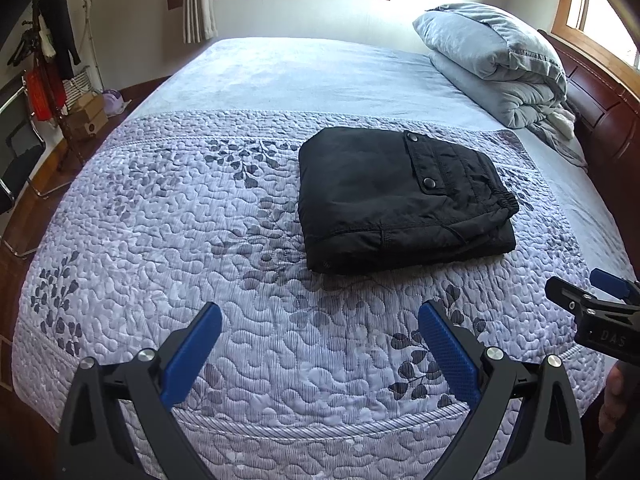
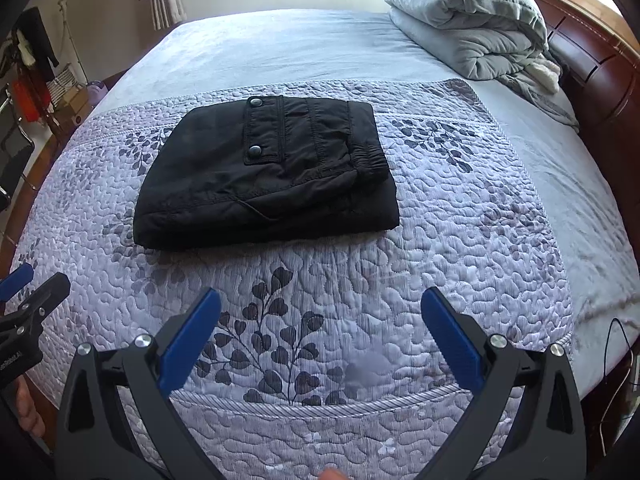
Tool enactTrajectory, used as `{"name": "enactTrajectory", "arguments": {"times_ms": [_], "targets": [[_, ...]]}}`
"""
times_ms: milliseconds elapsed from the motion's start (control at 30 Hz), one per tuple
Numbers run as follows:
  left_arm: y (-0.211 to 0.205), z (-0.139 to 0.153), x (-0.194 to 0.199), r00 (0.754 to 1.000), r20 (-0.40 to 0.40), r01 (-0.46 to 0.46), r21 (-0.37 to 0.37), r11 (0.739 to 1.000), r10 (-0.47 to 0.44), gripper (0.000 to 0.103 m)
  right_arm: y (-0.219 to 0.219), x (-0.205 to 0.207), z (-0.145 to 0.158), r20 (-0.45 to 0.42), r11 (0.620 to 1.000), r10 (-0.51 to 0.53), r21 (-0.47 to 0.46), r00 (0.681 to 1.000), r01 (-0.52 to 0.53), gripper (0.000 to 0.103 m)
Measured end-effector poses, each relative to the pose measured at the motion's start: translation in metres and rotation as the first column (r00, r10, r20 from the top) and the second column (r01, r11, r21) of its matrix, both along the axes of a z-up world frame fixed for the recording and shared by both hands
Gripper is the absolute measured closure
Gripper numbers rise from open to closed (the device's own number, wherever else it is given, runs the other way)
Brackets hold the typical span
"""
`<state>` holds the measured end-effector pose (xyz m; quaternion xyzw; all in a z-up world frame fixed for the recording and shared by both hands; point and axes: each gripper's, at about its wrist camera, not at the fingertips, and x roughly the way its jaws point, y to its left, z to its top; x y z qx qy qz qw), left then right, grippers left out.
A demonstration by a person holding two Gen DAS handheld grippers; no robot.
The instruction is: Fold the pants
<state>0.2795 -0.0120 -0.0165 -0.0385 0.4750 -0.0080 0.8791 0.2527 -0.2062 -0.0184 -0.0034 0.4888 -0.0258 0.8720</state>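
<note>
Black pants point(image 1: 400, 200) lie folded into a compact rectangle on the quilted bedspread point(image 1: 200, 260), snap pocket flap and elastic waistband on top. The right wrist view shows the same pants point(image 2: 264, 176) at centre left. My left gripper point(image 1: 320, 316) hovers open over the quilt, short of the pants, nothing between its blue pads. My right gripper point(image 2: 320, 300) is open too, also nearer than the pants and empty. Each gripper shows at the edge of the other's view: the right gripper point(image 1: 592, 300) at far right, the left gripper point(image 2: 28, 288) at far left.
Folded grey duvet and pillow point(image 1: 496, 64) sit at the bed's far right by the dark wooden headboard point(image 1: 600, 112). A clothes rack with hanging items point(image 1: 48, 52), boxes point(image 1: 86, 116) and a chair point(image 1: 16, 168) stand on the floor left of the bed. A cable point(image 2: 616, 360) hangs at the right.
</note>
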Motion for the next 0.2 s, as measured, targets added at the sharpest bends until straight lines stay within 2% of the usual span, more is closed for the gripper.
{"name": "enactTrajectory", "arguments": {"times_ms": [200], "targets": [[0.0013,-0.0025,0.0009,1.0,-0.006,-0.006,-0.003,1.0,0.006,0.004,-0.0016,0.0005,-0.0002,-0.002,1.0,-0.002,0.001,1.0,0.002,0.003]]}}
